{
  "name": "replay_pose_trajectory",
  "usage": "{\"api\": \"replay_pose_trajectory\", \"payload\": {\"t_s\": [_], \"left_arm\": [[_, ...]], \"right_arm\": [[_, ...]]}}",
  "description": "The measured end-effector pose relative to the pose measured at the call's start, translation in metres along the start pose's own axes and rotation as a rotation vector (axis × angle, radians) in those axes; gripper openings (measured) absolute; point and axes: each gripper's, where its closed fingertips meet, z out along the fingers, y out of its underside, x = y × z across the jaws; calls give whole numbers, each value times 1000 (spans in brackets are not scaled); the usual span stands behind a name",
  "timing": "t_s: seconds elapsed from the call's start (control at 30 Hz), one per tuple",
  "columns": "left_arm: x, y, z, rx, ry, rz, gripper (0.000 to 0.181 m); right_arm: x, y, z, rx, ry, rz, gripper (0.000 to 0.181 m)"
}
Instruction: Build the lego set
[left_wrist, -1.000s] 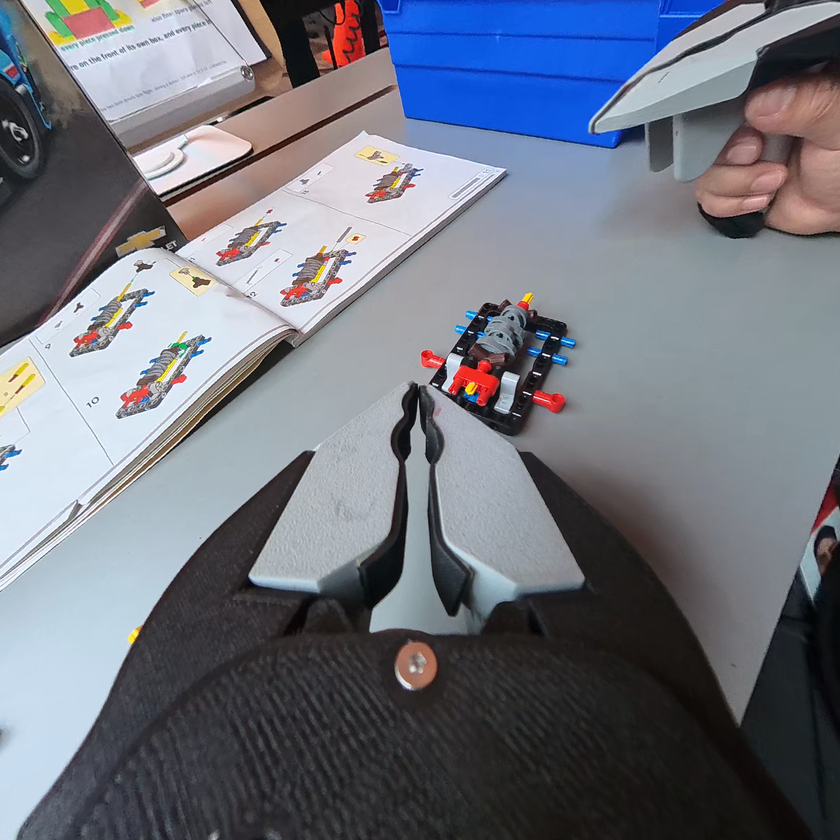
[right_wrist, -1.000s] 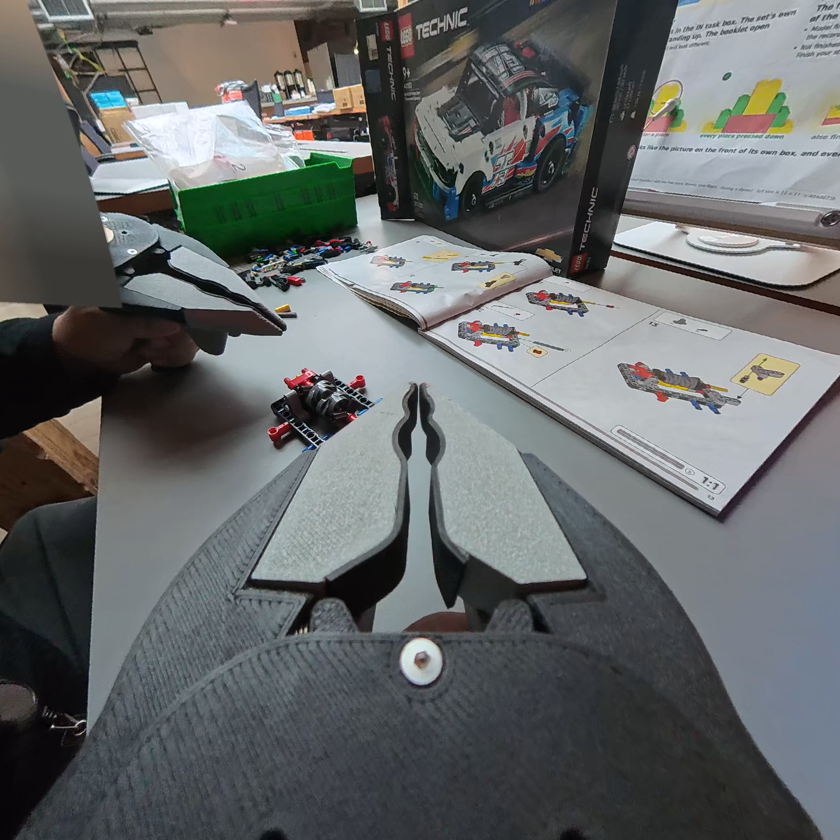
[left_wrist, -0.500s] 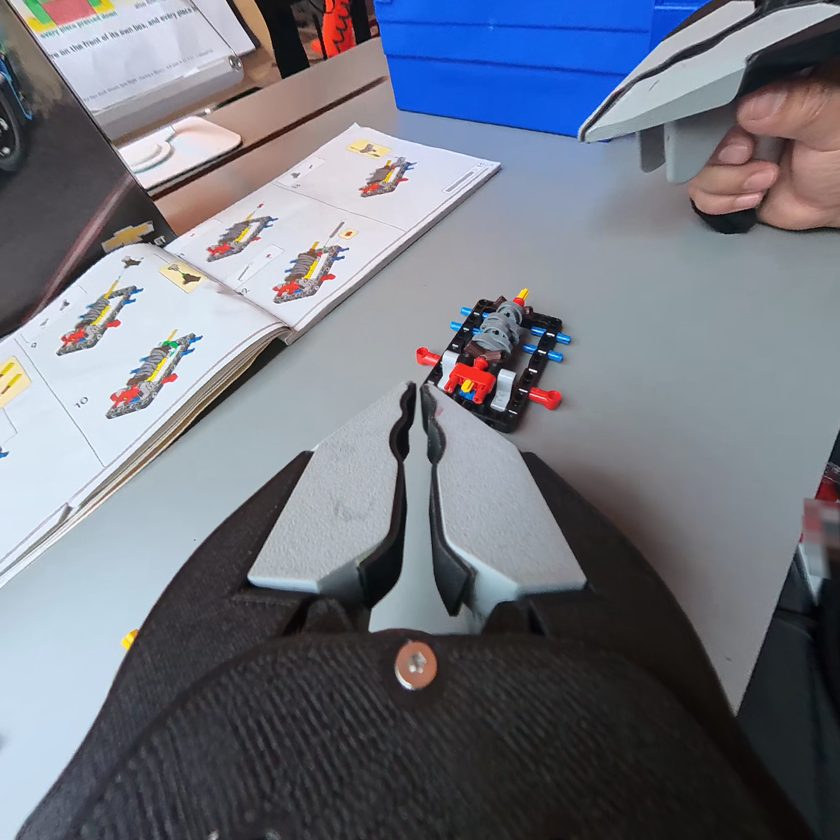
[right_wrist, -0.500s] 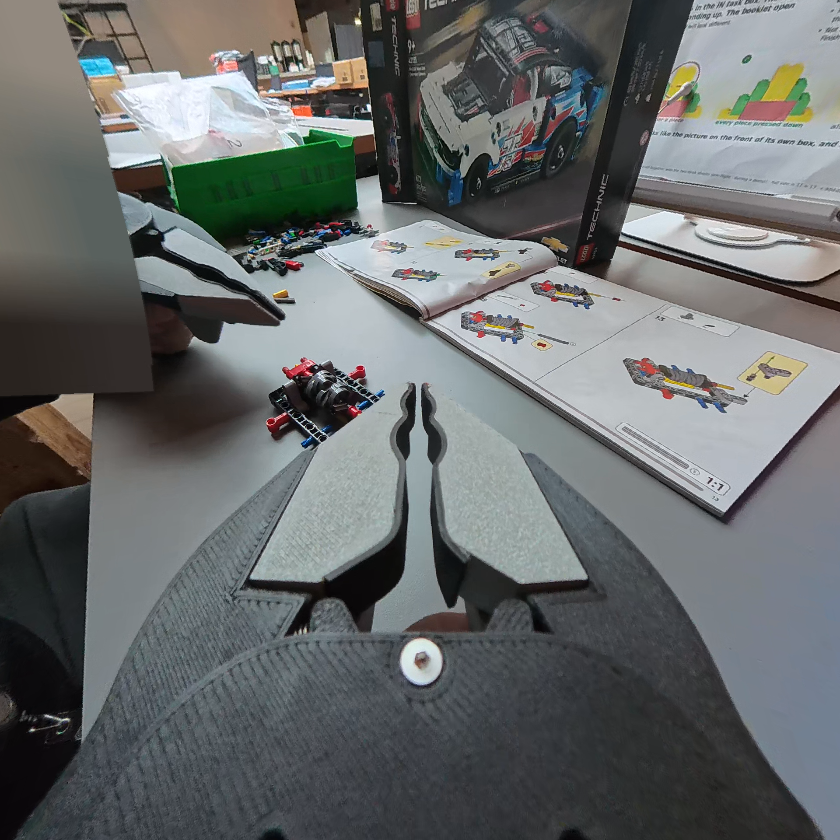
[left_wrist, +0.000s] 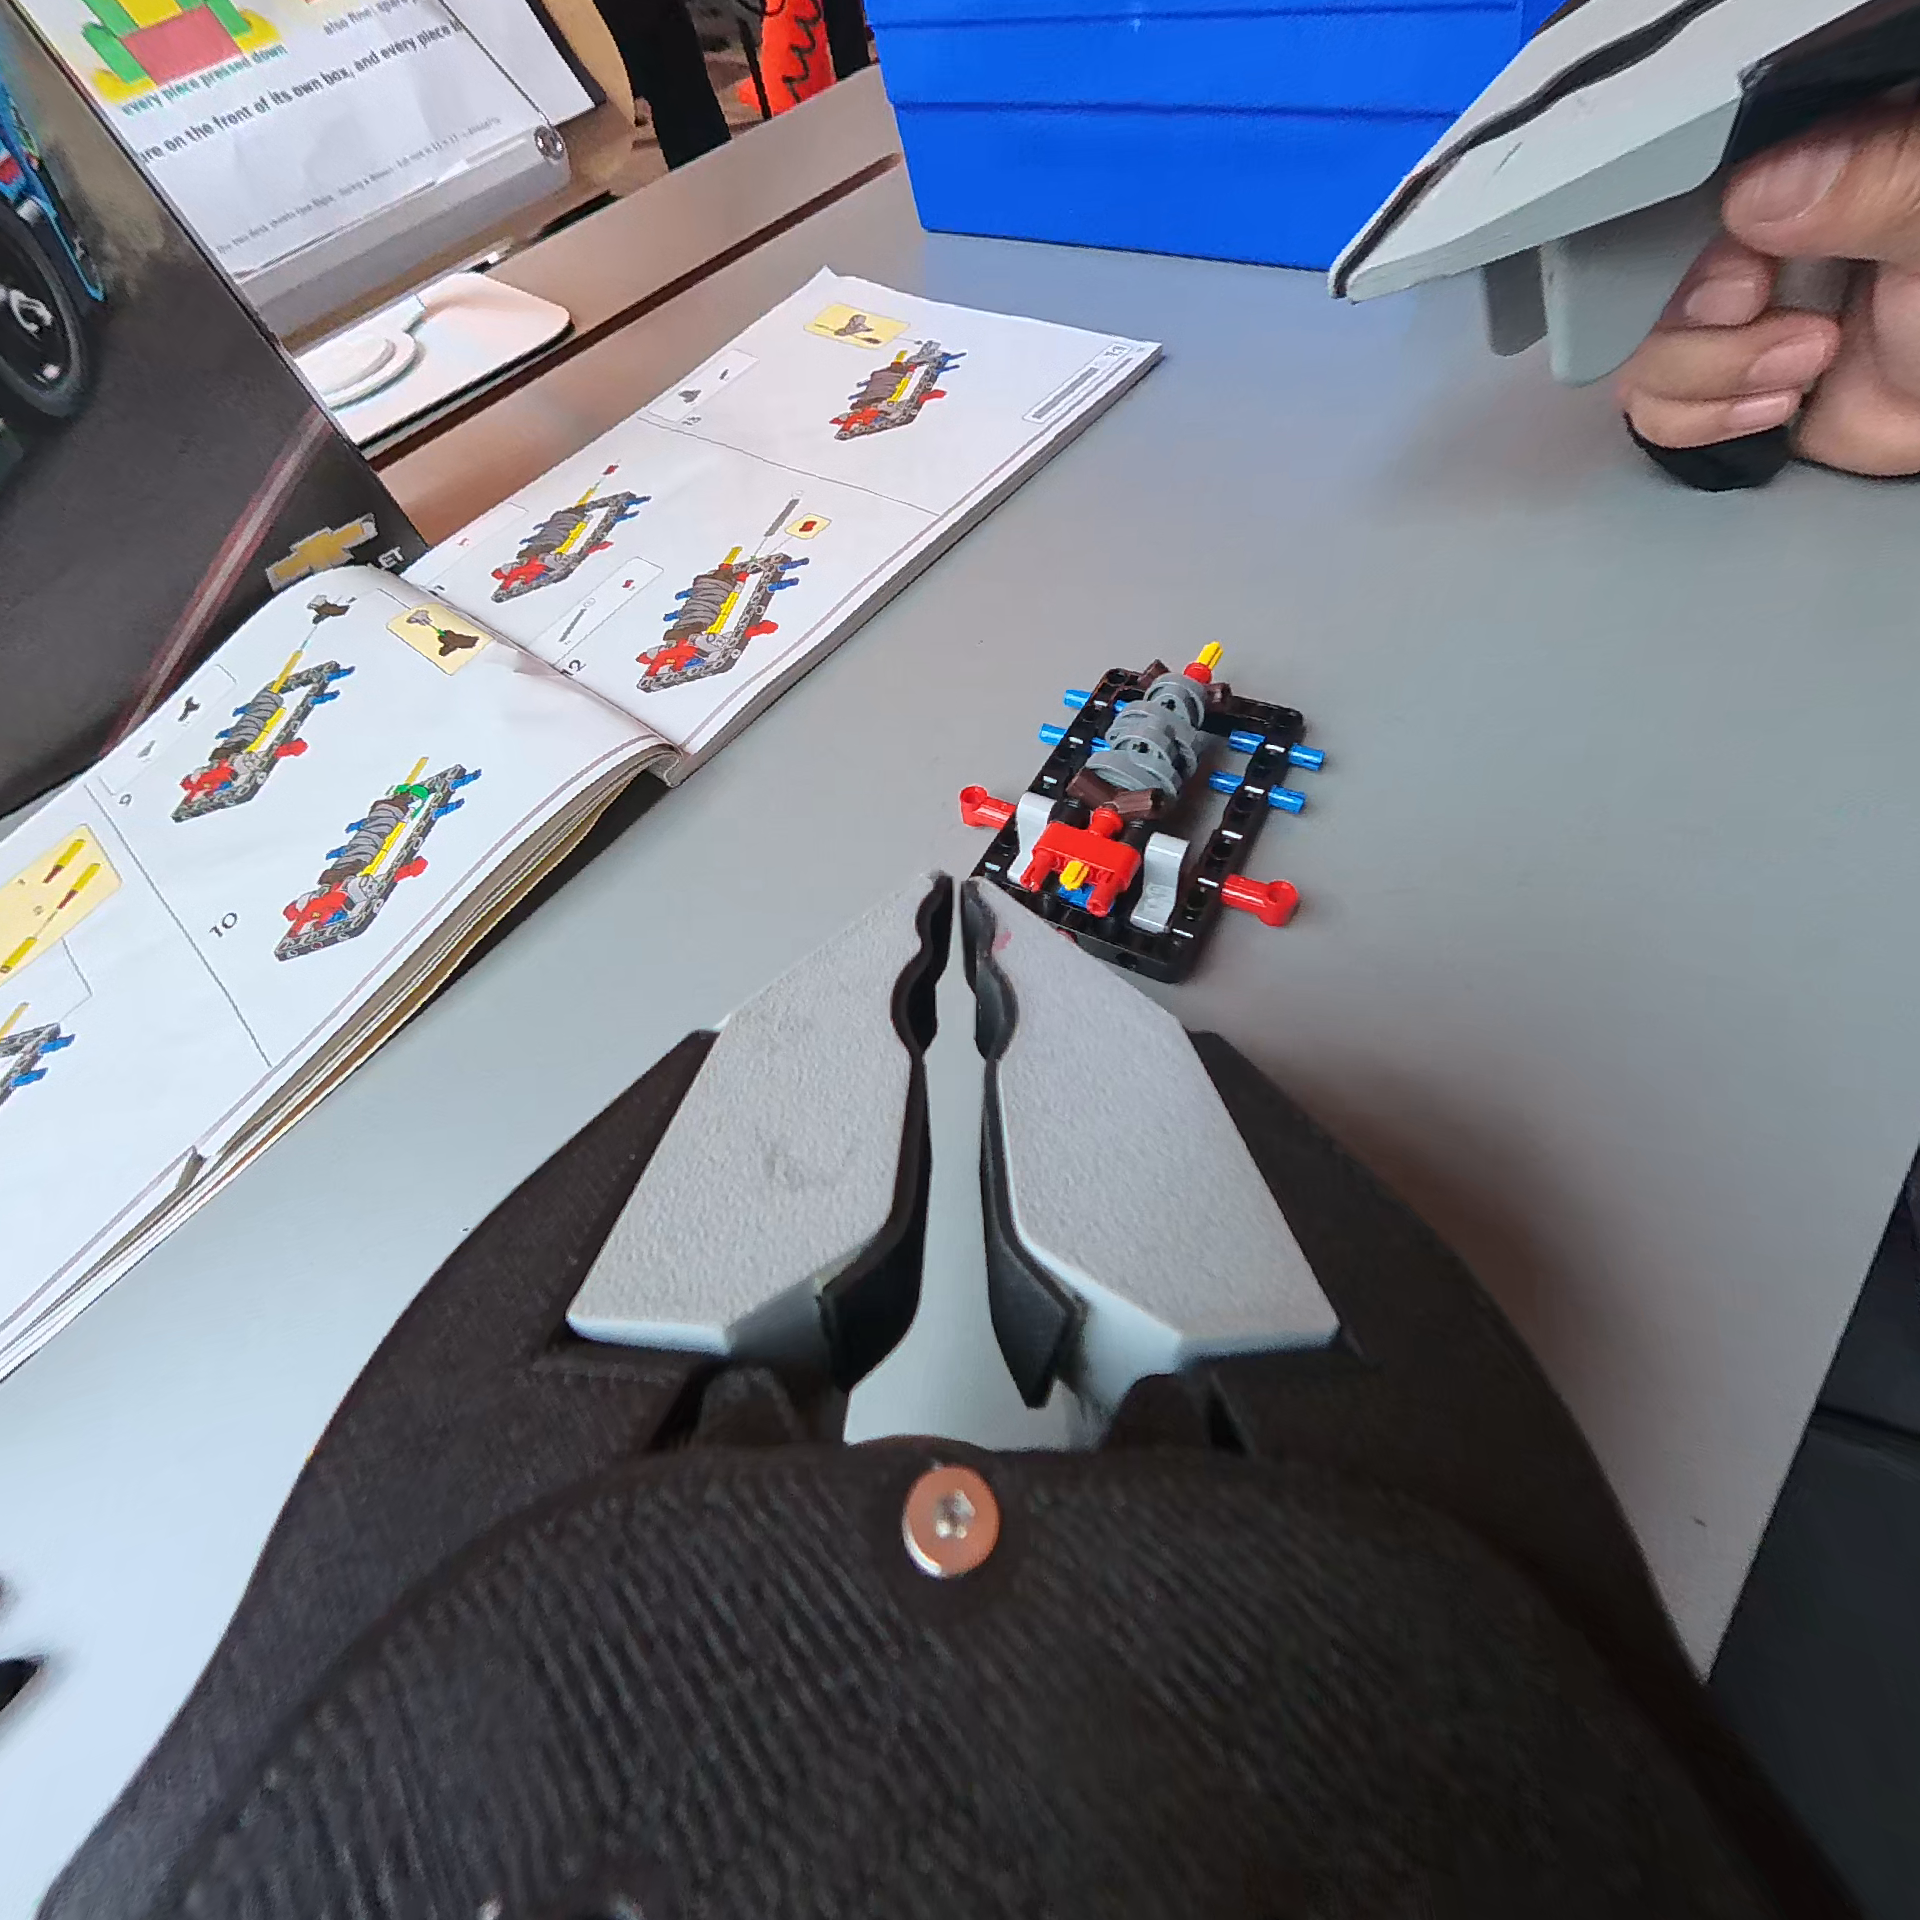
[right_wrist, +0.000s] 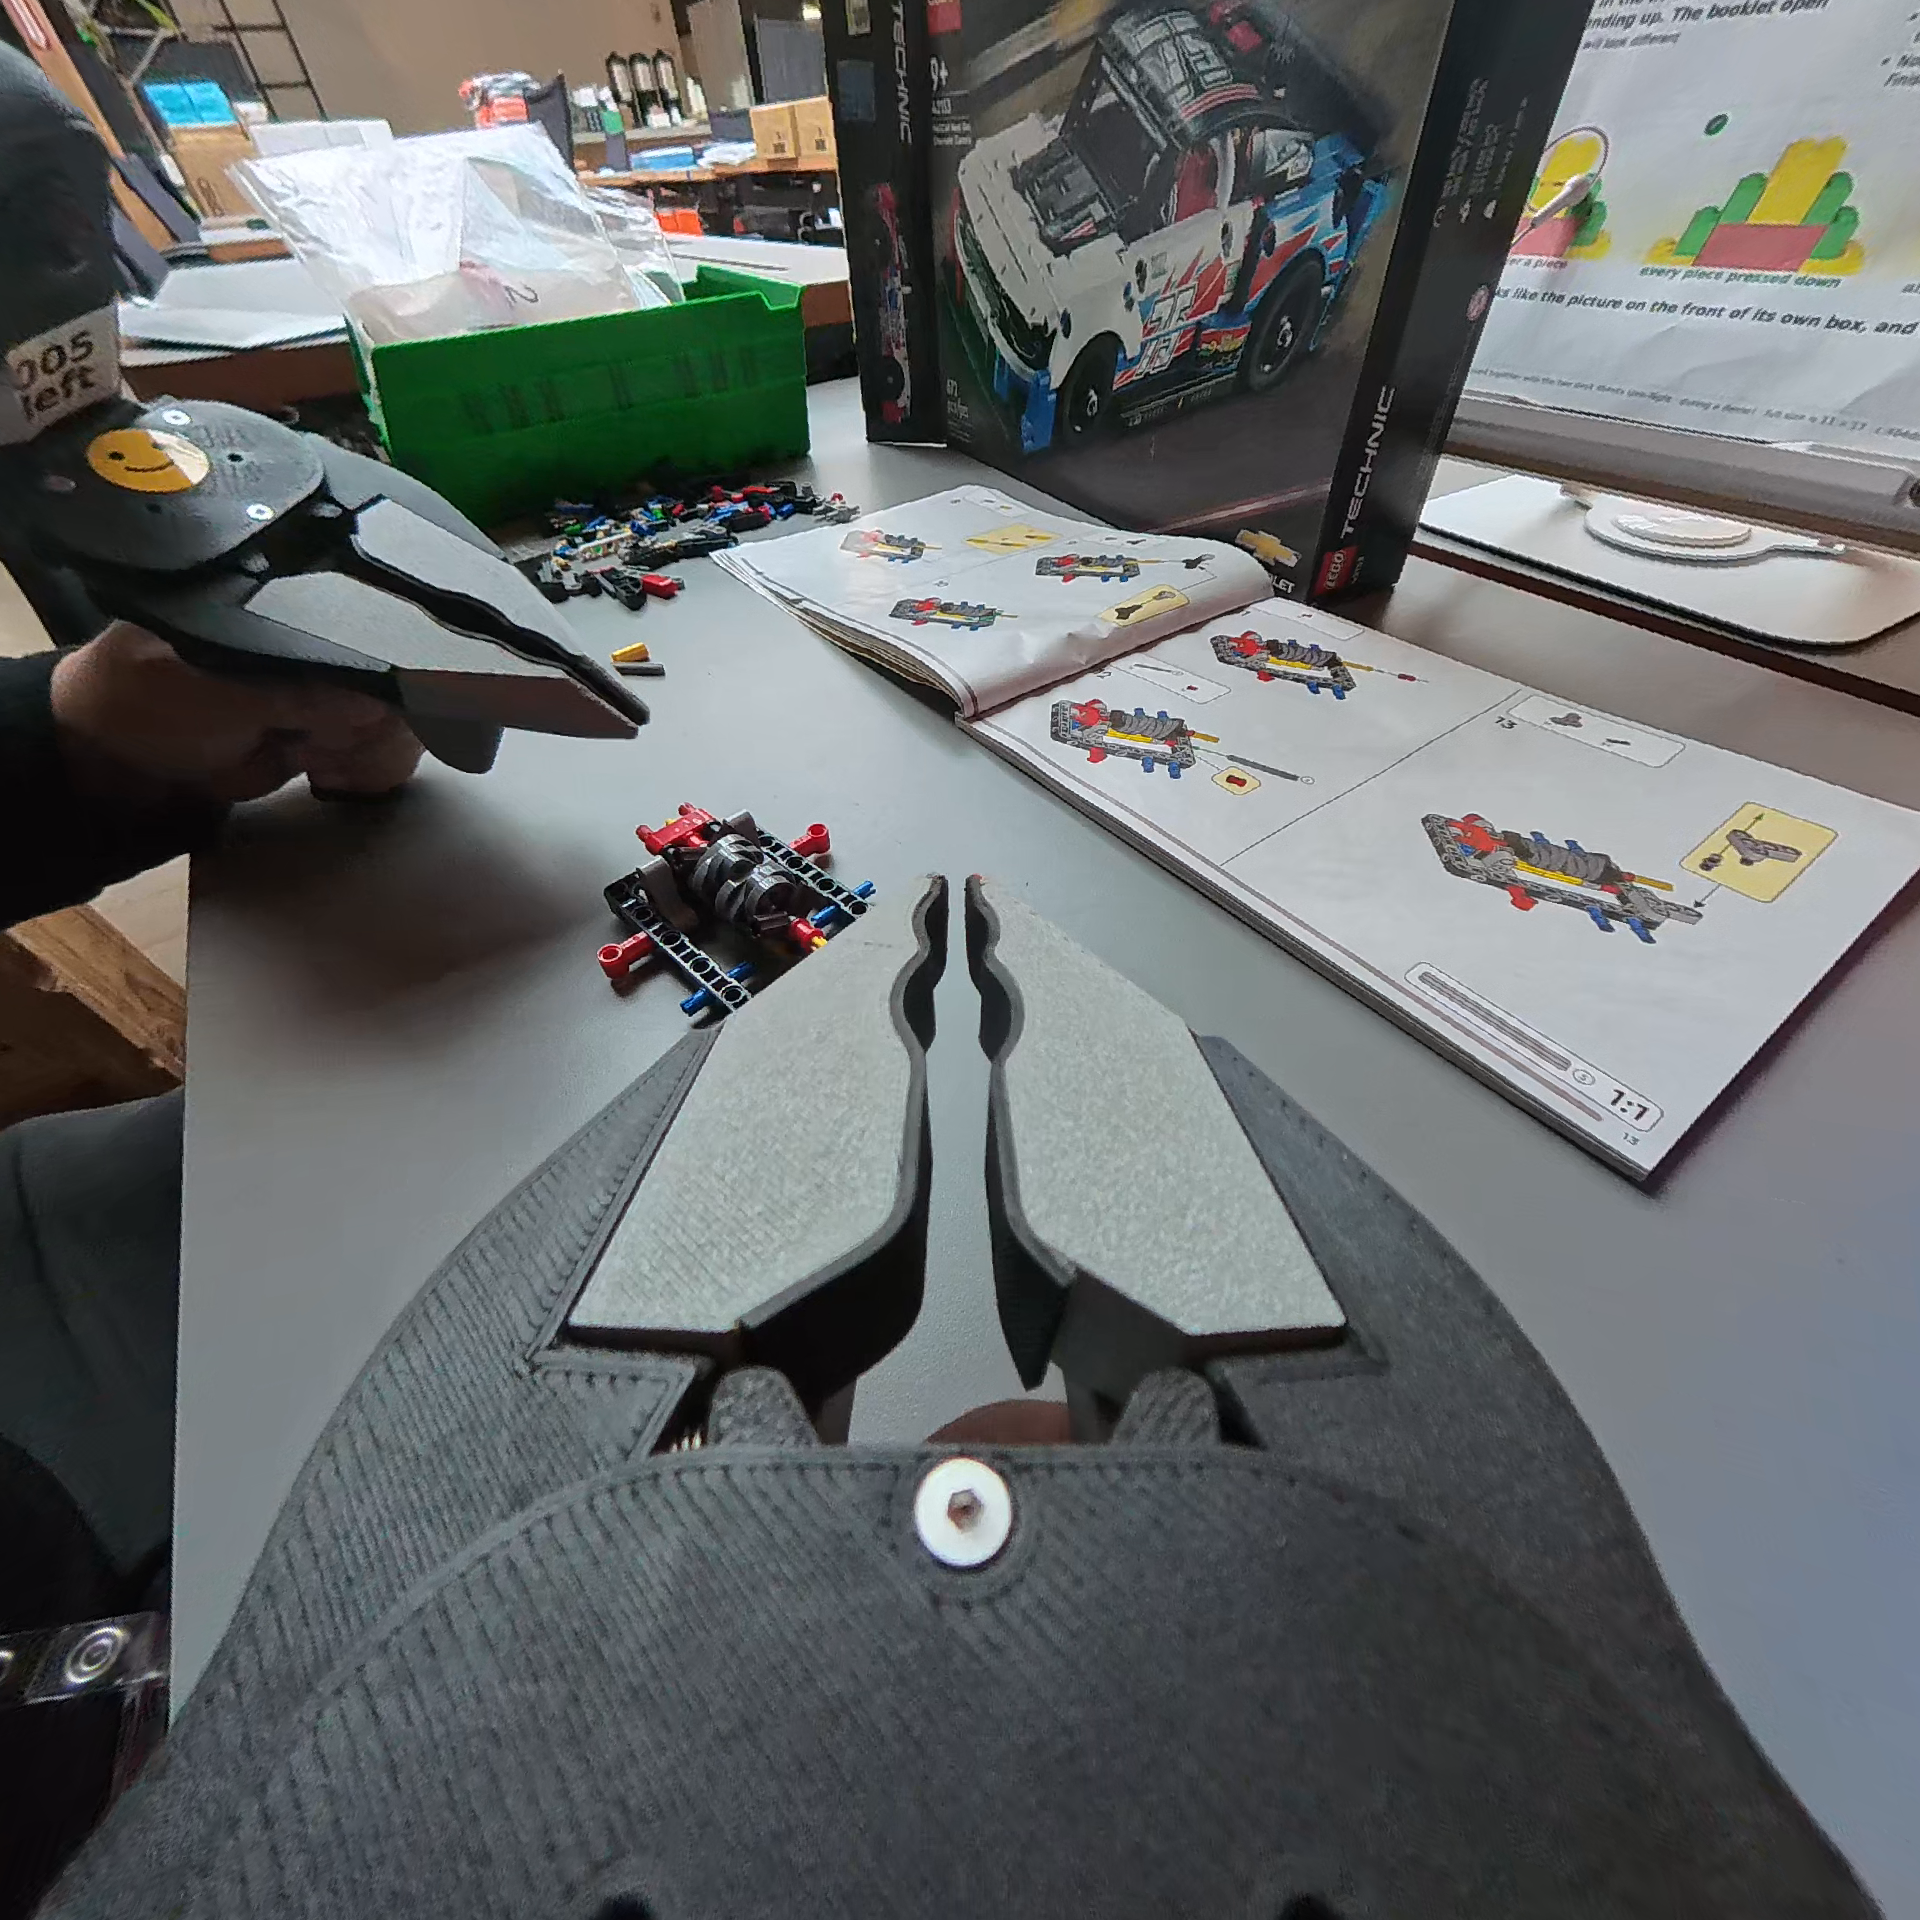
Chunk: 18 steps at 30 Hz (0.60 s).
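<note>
Right wrist view: the right claw (right_wrist: 956, 883), pressed together and empty, hides the lego frame's (right_wrist: 727, 894) near corner; the left claw (left_wrist: 956, 883), likewise closed, covers its near edge on the worktop (left_wrist: 1507, 727).

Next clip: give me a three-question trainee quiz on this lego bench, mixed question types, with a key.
1. True or false: the left tool is shut on a brick.
2. Multiple choice: the loose parts pile lies directly in front of
A. the blue bin
B. the green bin
C. the set box
3. Fill in: the part-built frame lies on the grey table, between the two tools and beside the open ____.

Key
1. False: its fingers are closed with nothing between them, and the right tool is the same.
2. B
3. instruction booklet
</note>
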Motion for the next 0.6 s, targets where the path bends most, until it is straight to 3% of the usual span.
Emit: {"api": "replay_pose_trajectory", "payload": {"t_s": [0.6], "left_arm": [[-4, -3, -3, 29, -16, -18, 0]], "right_arm": [[-1, 1, 2, -7, -4, -8, 0]]}}
